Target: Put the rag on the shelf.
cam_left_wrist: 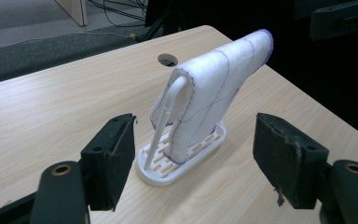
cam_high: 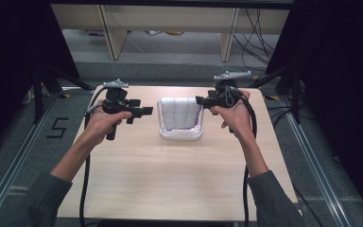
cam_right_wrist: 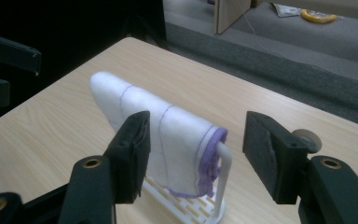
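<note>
A white cloth with thin purple lines and a purple hem [cam_high: 179,113] hangs over a white plastic rack [cam_high: 180,134] in the middle of the far half of the table. My left gripper [cam_high: 141,115] is held just left of the rack, open and pointing at it. In the left gripper view the cloth [cam_left_wrist: 214,88] and the rack's slotted base [cam_left_wrist: 182,161] lie between the open jaws, a little ahead of the fingertips [cam_left_wrist: 116,149]. My right gripper [cam_high: 205,105] is open at the rack's right end. There its jaws flank the cloth [cam_right_wrist: 168,135] and the rack's bar [cam_right_wrist: 222,177] without touching.
The light wooden table [cam_high: 170,175] has a round cable hole [cam_left_wrist: 167,59] near its far edge. Black stands rise at both sides of the table. Cables trail from the grippers down the front edge. A yellow object [cam_right_wrist: 318,17] lies on the floor beyond.
</note>
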